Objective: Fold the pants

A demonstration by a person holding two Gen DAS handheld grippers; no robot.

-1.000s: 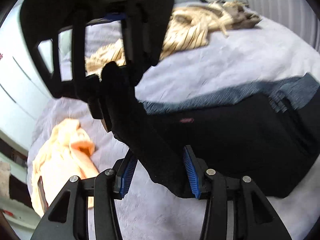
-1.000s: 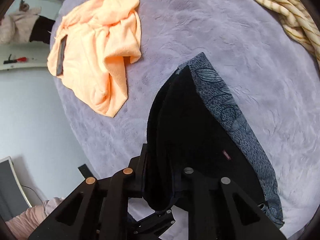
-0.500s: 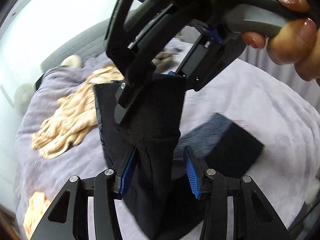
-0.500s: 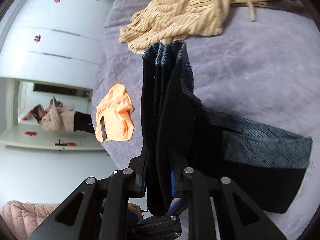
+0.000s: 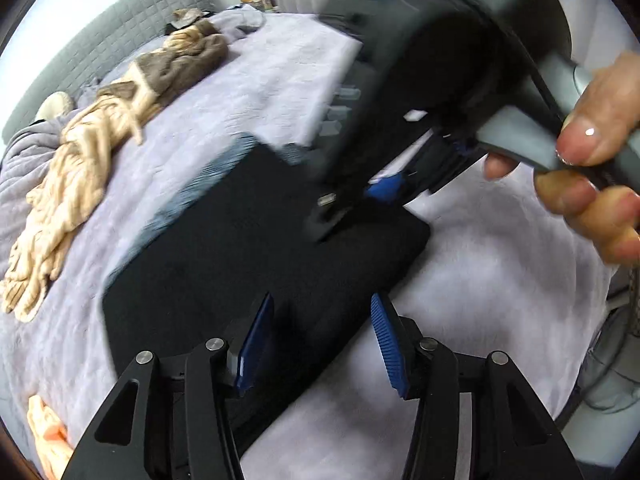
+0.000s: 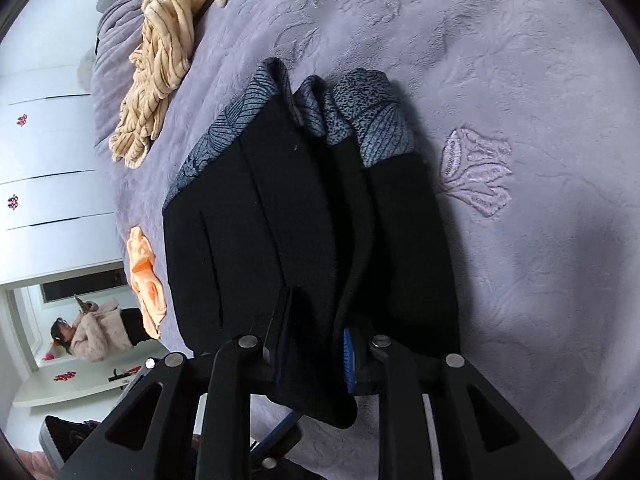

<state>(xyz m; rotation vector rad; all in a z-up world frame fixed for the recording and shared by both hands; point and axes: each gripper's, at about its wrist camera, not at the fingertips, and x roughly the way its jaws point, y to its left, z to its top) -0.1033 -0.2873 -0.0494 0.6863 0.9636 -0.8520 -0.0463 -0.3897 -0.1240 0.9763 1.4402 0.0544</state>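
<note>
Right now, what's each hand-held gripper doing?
Left hand-held gripper: just opened, released black pants.
Right hand-held gripper: opening slightly, pants fold between pads.

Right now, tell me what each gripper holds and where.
Left gripper: nothing, jaws just opened over the pants. Right gripper: jaws, just opening, pinch their folded edge.

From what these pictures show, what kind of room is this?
Most likely a bedroom: the black pants lie on a bed with a lilac embossed blanket, a grey quilted headboard stands behind, and other clothes lie loose on it.
</note>
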